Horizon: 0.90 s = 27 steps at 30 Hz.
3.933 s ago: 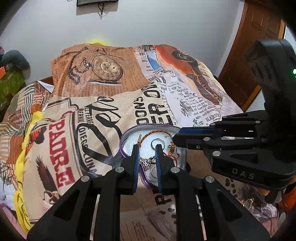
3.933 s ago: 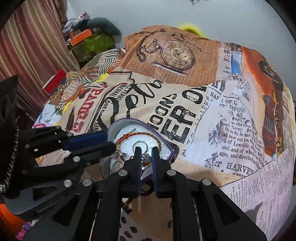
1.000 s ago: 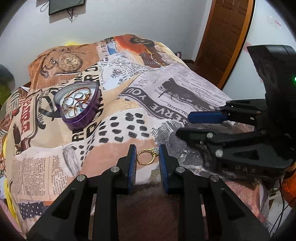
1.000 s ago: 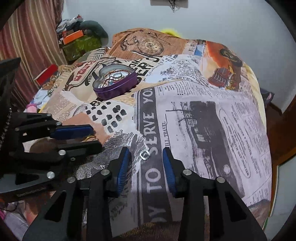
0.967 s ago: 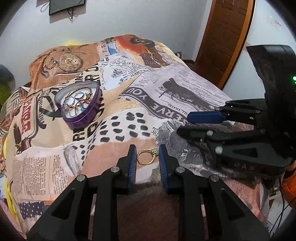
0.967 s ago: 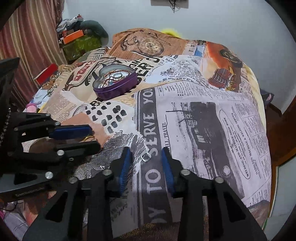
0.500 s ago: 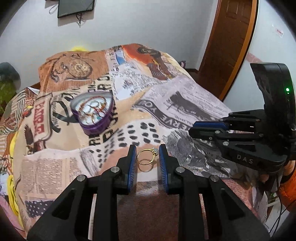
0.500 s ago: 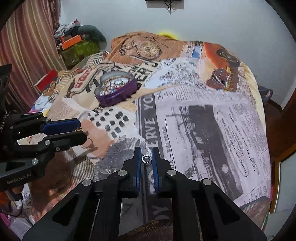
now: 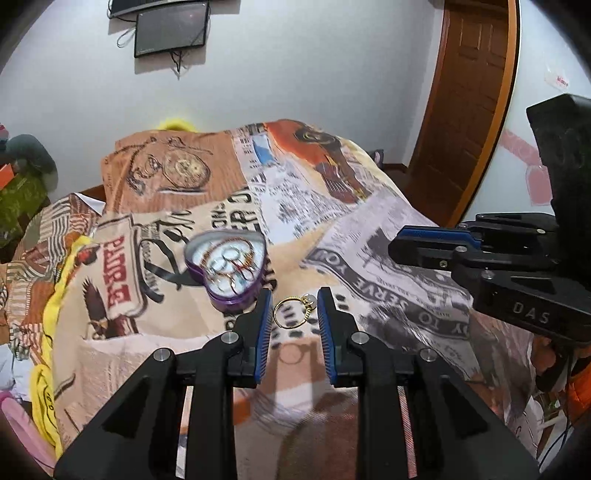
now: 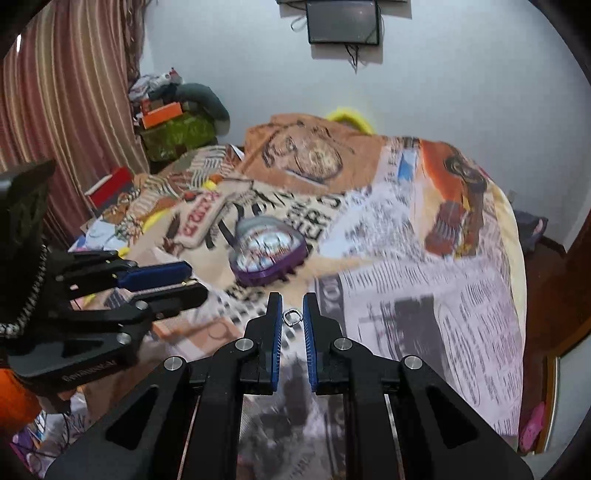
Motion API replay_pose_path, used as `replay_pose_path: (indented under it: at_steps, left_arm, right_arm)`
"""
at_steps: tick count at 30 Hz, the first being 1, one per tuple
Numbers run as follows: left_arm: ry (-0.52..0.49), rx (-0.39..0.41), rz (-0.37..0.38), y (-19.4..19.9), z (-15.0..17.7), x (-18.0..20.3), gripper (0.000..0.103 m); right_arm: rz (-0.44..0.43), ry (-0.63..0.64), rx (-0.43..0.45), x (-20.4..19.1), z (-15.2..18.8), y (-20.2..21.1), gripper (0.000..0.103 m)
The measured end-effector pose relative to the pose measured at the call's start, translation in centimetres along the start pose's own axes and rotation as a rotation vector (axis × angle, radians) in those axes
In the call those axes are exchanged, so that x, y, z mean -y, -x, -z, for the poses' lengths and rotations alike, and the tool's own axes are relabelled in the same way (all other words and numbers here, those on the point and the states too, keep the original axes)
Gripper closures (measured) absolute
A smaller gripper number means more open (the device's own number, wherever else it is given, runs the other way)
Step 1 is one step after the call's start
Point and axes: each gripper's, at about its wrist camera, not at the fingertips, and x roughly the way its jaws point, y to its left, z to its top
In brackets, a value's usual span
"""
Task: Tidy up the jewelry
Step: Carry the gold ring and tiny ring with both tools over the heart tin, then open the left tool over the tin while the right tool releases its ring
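My left gripper [image 9: 294, 312] is shut on a gold ring [image 9: 292, 312] with a small stone, held above the bed. My right gripper [image 10: 292, 316] is shut on a small silver ring [image 10: 291, 316], also lifted off the cover. A purple heart-shaped tin [image 9: 231, 265] holding several rings and a red-gold bracelet lies open on the printed bedspread, ahead and left of the left gripper; it also shows in the right wrist view [image 10: 269, 254], ahead of the right gripper. The right gripper shows in the left wrist view [image 9: 436, 245], the left gripper in the right wrist view [image 10: 166, 282].
The bed is covered by a newspaper-print bedspread [image 9: 369, 236]. A wooden door [image 9: 469, 92] stands at the right. A striped curtain [image 10: 62, 110] and a cluttered pile with a green bag [image 10: 177, 133] are at the left. A wall screen [image 10: 343, 22] hangs above the bed.
Both grippers rose from the bedspread carrying their rings and swung toward the heart tin. The right gripper closed on the silver ring about half a second ago.
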Motion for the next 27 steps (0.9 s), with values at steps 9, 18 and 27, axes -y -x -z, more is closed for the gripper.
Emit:
replay_pose_path:
  at_steps: [9,18,27]
  left_arm:
    - [0.039,0.016,-0.029,-0.9,-0.7,-3.1,0.08]
    - [0.083,-0.04,-0.041,-4.3,-0.5,-6.6,0.08]
    - [0.122,-0.042,-0.018,-7.4,-2.9,-9.1,0.08]
  right_arm:
    - [-0.044,-0.002,0.0,-1.3,-2.0,-3.0,0.093]
    - [-0.068,-0.029,-0.037,-0.9,-3.2,-6.7,0.093]
    - [-0.074,-0.042,-0.1,0.1,-5.1,-10.6,0.093]
